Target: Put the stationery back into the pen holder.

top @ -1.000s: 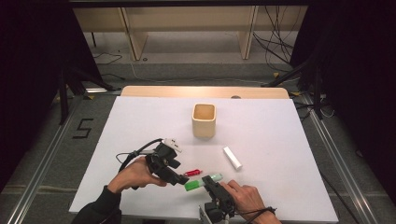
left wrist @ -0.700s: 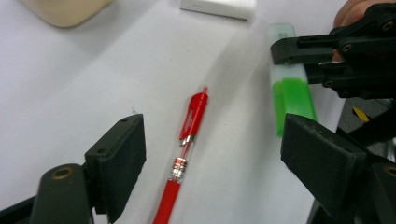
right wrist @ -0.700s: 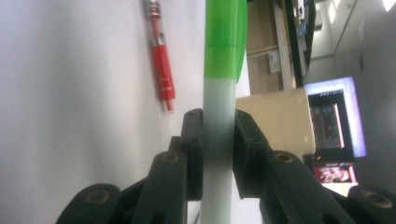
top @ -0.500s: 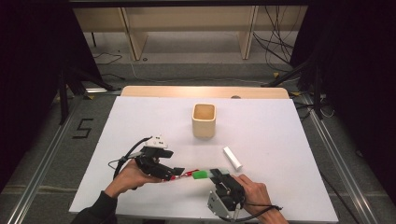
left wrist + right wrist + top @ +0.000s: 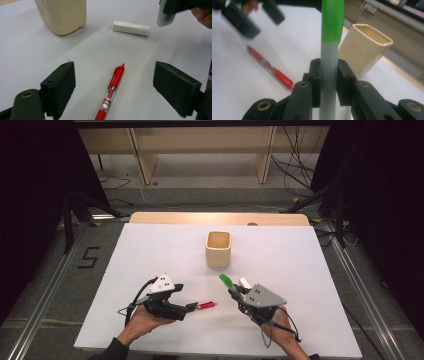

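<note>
A red pen [image 5: 112,92] lies flat on the white table between the jaws of my left gripper [image 5: 117,87]. Those jaws have just been opening, and neither pad [image 5: 61,85] touches the pen. From above, the left gripper [image 5: 190,307] sits low at the pen's [image 5: 206,305] left end. My right gripper [image 5: 329,80] is shut on a grey marker with a green cap [image 5: 332,25], held upright. In the high view this marker [image 5: 225,280] sticks up and leftward from the right gripper [image 5: 235,292], lifted off the table.
A cream square cup [image 5: 218,248] stands open-topped at the table's middle, beyond both grippers. A white capped tube [image 5: 131,27] lies on the table right of the cup, partly behind the right gripper. The white table [image 5: 150,250] ends at a wooden strip at the back.
The right gripper rose and shifted right, carrying the green marker up off the table. The left gripper slid slightly left and lower, and its jaws spread wider around the red pen.
</note>
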`<state>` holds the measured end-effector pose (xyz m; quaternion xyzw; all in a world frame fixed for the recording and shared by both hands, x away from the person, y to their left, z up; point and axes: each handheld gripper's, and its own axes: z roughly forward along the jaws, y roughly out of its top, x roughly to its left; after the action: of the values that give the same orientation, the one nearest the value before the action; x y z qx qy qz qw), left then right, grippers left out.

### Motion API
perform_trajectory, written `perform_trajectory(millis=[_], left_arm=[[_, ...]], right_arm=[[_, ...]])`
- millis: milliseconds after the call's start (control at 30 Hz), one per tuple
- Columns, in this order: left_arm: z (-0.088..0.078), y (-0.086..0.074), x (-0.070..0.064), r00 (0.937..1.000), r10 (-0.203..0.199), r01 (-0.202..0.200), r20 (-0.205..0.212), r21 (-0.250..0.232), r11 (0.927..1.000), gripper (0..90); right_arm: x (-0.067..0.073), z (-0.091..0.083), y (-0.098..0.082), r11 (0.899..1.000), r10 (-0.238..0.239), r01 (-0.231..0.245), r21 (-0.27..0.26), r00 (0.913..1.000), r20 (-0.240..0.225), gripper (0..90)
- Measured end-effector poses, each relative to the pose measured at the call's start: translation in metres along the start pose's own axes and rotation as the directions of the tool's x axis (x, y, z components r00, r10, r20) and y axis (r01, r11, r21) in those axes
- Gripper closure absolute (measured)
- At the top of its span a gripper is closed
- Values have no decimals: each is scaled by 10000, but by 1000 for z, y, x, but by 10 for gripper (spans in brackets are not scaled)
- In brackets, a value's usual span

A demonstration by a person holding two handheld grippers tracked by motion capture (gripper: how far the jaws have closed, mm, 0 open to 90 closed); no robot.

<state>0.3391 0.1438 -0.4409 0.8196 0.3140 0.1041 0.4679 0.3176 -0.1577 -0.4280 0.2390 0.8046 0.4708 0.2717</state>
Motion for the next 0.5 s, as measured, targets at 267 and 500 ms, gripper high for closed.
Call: perform_trajectory(millis=[267, 500], left_arm=[[1, -10, -2, 10000, -40, 41, -40, 261, 9997, 162], [-3, -16, -2, 9998, -85, 88, -157, 217, 9997, 159]], right_arm=[[-35, 11, 20, 9545, 2860, -2927, -568, 9527, -1026, 770], [-53, 25, 34, 9240, 3657, -3740, -795, 9252, -1011, 770]])
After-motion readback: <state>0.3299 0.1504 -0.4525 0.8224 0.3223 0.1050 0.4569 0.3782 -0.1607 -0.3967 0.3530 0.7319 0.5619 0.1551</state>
